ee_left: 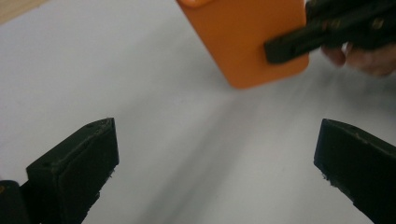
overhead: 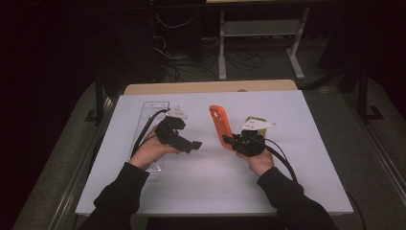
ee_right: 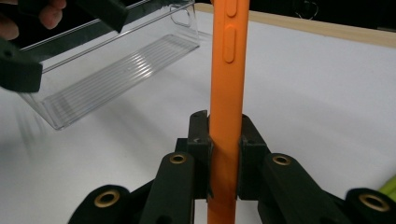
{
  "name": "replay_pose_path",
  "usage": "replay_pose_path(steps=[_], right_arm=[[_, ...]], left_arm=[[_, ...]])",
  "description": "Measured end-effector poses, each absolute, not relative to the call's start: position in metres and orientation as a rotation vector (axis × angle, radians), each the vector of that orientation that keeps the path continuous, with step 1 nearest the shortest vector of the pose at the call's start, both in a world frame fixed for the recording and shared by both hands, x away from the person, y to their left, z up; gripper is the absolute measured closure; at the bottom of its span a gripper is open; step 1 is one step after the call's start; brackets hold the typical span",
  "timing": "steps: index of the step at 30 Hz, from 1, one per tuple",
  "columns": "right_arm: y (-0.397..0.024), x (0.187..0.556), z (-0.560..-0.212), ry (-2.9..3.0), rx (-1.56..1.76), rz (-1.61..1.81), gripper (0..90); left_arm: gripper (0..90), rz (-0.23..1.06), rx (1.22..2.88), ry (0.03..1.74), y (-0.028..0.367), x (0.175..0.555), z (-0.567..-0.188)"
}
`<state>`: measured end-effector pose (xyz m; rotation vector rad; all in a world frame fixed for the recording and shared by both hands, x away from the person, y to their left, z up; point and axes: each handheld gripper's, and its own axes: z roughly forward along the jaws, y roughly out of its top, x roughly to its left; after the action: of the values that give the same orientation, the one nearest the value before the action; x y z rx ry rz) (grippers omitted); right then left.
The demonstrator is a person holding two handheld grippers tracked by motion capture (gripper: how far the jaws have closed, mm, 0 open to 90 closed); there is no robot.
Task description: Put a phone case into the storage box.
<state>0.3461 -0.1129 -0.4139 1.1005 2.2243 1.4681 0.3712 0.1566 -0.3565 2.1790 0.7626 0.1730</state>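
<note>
An orange phone case stands on edge above the white table, pinched at its lower end by my right gripper. In the right gripper view the case rises straight up between the two black jaws of my right gripper, which press on both its faces. My left gripper hangs to the left of the case with its jaws wide apart and nothing between them. In the left gripper view my left gripper frames bare table, with the orange case beyond it and a jaw of the other gripper clamped on its corner.
A clear plastic tray lies lengthwise at the left of the white tabletop, partly under the left hand; it appears as the clear tray in the right gripper view. A yellow-green object lies behind the right gripper. A wooden edge borders the far side.
</note>
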Motion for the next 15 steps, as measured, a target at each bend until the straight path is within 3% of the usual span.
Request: replay_pose_path(steps=[15], right_arm=[[-0.093,0.337,-0.413,2.224,1.053,1.492,77.9]], left_arm=[[0.0,0.183,2.009,0.804,0.143,0.382,-0.355]])
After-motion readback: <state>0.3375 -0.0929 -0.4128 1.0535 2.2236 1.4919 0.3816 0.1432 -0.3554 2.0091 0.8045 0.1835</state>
